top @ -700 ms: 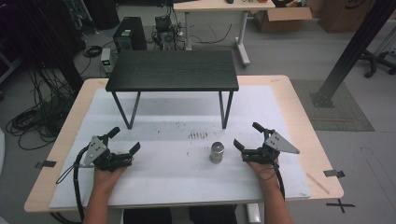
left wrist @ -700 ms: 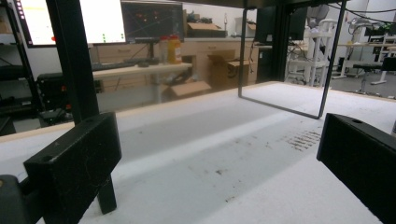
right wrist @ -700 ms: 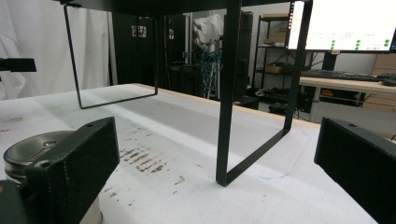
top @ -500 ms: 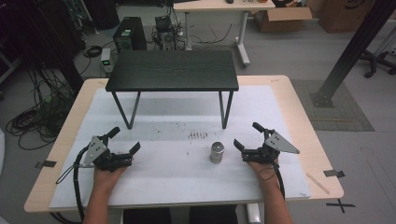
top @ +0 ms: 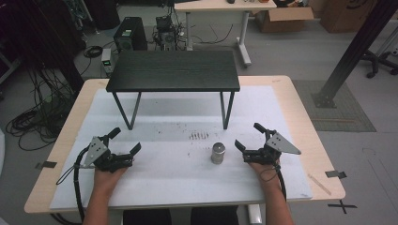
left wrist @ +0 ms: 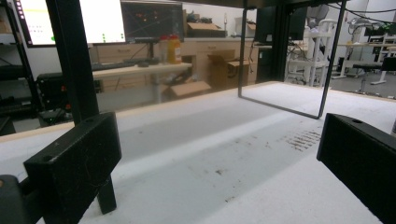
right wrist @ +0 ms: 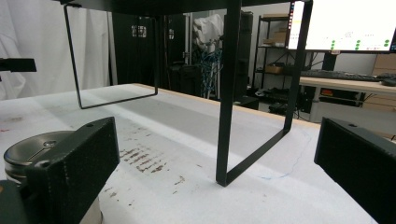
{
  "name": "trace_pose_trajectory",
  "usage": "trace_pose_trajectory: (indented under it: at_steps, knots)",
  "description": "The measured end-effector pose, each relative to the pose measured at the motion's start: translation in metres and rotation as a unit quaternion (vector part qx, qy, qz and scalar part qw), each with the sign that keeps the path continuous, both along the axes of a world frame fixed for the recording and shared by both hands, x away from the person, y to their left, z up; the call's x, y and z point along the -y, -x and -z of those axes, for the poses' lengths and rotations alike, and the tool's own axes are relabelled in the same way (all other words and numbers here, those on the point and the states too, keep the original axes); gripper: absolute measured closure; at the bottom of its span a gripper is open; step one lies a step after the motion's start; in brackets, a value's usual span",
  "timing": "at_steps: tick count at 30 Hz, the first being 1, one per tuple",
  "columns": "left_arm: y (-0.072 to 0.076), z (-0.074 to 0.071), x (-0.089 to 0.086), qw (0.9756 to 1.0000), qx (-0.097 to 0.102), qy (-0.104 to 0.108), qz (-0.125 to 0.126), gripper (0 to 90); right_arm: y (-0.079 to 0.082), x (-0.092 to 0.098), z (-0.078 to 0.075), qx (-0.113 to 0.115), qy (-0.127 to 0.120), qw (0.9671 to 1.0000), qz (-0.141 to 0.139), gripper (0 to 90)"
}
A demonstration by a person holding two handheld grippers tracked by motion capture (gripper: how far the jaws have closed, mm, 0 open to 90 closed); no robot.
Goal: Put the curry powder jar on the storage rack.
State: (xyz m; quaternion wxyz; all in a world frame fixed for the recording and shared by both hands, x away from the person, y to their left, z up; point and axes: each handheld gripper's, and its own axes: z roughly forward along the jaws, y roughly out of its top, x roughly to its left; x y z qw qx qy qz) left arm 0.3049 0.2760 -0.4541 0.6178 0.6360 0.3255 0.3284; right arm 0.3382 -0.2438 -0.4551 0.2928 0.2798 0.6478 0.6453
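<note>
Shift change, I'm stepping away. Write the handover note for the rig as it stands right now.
Left gripper: open, holds nothing, resting on the white mat at its left side.
Right gripper: open, holds nothing, just right of the metal cylinder, apart from it.
Cylinder: upright on the mat, in front of the black stand, untouched.
Done: nothing visible yet.
Left: probably close the right gripper on the cylinder and move it; the destination can't be told from here.
</note>
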Motion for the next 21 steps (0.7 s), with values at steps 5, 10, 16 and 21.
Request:
trace_pose_trajectory:
  at_steps: [5,10,16,21]
  knots:
    - [0.0002,0.0,0.0002,1.0,0.001,-0.001,0.0,0.2,-0.0001,0.0004,0.0,0.0,-0.002,1.0,0.0,0.0]
    - [0.0003,-0.0001,0.0003,1.0,0.002,-0.002,0.0,0.2,-0.0001,0.0003,0.0,0.0,-0.002,1.0,0.0,0.0]
    - [0.0001,-0.0001,0.0005,1.0,0.001,-0.002,0.0,0.2,-0.0007,0.0014,-0.0001,-0.003,-0.008,1.0,0.0,0.0]
    - [0.0001,-0.0002,0.0005,1.0,0.001,-0.003,-0.001,0.2,-0.0015,0.0031,-0.0003,-0.008,-0.018,0.9998,0.003,0.0]
